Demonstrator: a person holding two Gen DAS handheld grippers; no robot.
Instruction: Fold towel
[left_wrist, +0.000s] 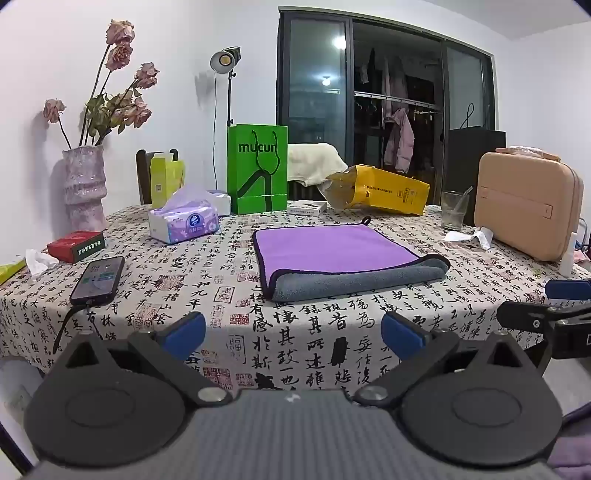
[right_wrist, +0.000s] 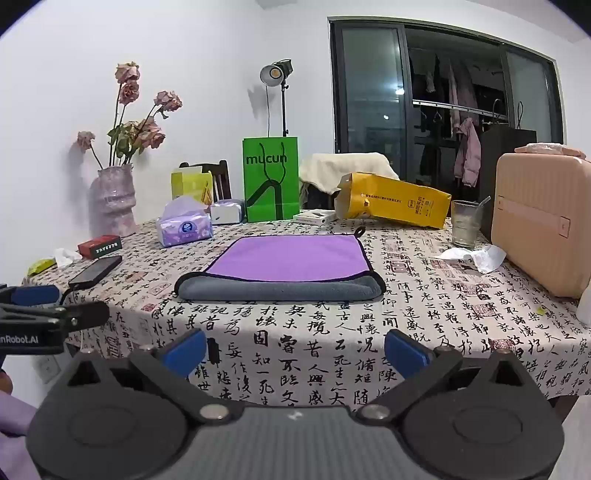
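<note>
A purple towel (left_wrist: 332, 247) with a grey underside lies folded once on the patterned tablecloth (left_wrist: 207, 280), its grey fold edge toward me; it also shows in the right wrist view (right_wrist: 288, 258). My left gripper (left_wrist: 293, 334) is open and empty, back from the table's front edge, short of the towel. My right gripper (right_wrist: 295, 350) is open and empty, also at the front edge, facing the fold. The right gripper shows at the right edge of the left wrist view (left_wrist: 546, 314). The left gripper shows at the left edge of the right wrist view (right_wrist: 44, 314).
On the table: a phone (left_wrist: 98, 278) with a cable, a red box (left_wrist: 75, 245), tissue pack (left_wrist: 184, 221), vase with dried roses (left_wrist: 85, 188), green bag (left_wrist: 257, 168), yellow bag (left_wrist: 384, 190), glass (left_wrist: 453, 210), crumpled tissue (left_wrist: 472, 234), beige case (left_wrist: 528, 203).
</note>
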